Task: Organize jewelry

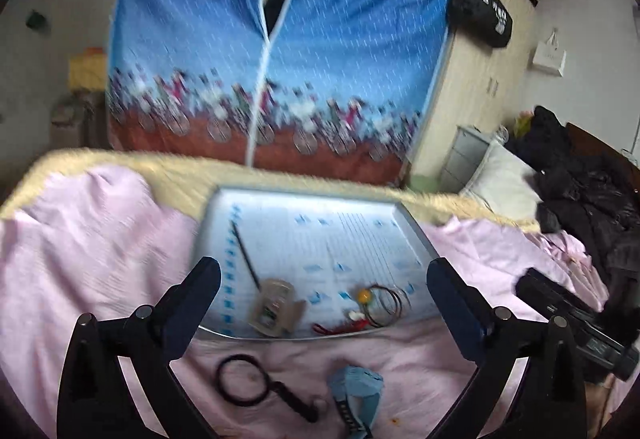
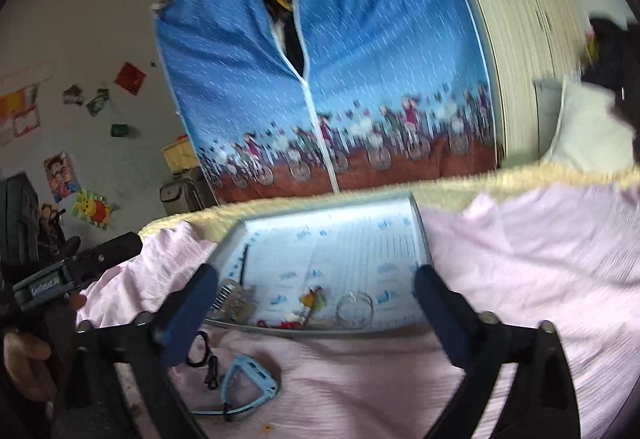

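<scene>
Fingers [image 1: 200,291] of the left gripper [image 1: 324,295] stood wide apart with nothing between them; fingers [image 2: 192,303] of the right gripper [image 2: 316,303] likewise wide apart and empty. Both grippers hovered over the near edge of one shallow grey tray [image 1: 224,207], which lay on a pink bedsheet [image 1: 88,247].

Tray contents, left wrist view:
- One thin dark stick [image 1: 246,253], long axis running from the far left of the tray toward the near centre, its near end meeting a pale boxy clip-like item [image 1: 274,305]. One of the latter; identity blurred.
- One yellow bead [image 1: 363,294], just beside a bundle of thin dark rings [image 1: 390,299]; ring count could not be told, roughly three.
- One red cord piece [image 1: 340,327] lying along the near rim, long axis left to right.
- Right wrist view added one clear round ring-shaped item [image 2: 354,309] near the near rim, right of the bead.

Outside the tray, on the sheet nearer the cameras:
- One black loop with a handle [image 1: 244,379], handle pointing toward the near right.
- One light-blue watch [image 1: 356,387], strap trailing toward the camera.

Surroundings: one blue patterned fabric wardrobe [image 1: 280,59] beyond the bed; one white pillow [image 1: 500,179] and dark clothing [image 1: 580,191] at the right. A hand [image 2: 24,363] showed at the left edge of the right wrist view.
</scene>
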{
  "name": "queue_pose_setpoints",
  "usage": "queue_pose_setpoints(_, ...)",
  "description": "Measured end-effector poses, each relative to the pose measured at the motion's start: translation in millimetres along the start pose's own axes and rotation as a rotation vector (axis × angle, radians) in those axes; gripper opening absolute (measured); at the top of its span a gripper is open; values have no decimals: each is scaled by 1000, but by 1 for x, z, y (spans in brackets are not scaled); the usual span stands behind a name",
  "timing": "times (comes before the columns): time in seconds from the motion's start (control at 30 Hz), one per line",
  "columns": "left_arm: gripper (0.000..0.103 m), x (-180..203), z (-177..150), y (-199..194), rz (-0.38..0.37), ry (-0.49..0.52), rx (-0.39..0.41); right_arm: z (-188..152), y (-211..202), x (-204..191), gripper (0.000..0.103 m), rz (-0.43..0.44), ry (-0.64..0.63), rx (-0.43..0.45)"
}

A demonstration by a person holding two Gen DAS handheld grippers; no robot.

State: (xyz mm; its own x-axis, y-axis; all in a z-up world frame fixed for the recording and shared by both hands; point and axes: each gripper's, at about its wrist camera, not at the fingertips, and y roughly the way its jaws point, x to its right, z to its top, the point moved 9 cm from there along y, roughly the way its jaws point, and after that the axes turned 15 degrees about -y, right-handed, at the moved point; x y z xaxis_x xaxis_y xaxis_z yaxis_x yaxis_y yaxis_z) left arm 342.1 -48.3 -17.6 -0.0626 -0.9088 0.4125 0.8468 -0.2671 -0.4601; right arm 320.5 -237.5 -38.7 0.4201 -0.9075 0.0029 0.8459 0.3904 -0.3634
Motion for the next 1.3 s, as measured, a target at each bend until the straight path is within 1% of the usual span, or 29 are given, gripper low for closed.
queue_pose_setpoints(0.13,101,3,-4,-40,-7,48,59,13,-29,-25,103,-22,-93,71)
queue_pose_setpoints(0.23,101,3,-12,-75,8,101,128,9,-50,-46,103,-26,-143,102)
queue_pose_setpoints(0.37,101,6,-26,-110,24,143,172,-1,-71,-66,103,-22,-163,108)
queue_pose_setpoints(0.5,101,0,-48,-142,44,156,196,-12,-96,-81,103,-17,-142,121)
queue_pose_setpoints(0.63,101,-14,-70,-159,61,124,176,-24,-117,-89,103,-28,-132,115)
queue_pose_setpoints(0.77,101,-28,-92,-176,86,78,137,-40,-130,-99,103,-38,-123,88)
queue_pose_setpoints(1.0,101,-38,-118,-196,157,55,95,-71,-134,-110,103,-17,-71,-18)
queue_pose_setpoints(1.17,101,-46,-128,-199,184,23,60,-89,-130,-115,103,-9,-46,-98)
queue_pose_setpoints(1.3,101,-51,-136,-197,206,-5,12,-100,-122,-117,103,-18,-52,-163)
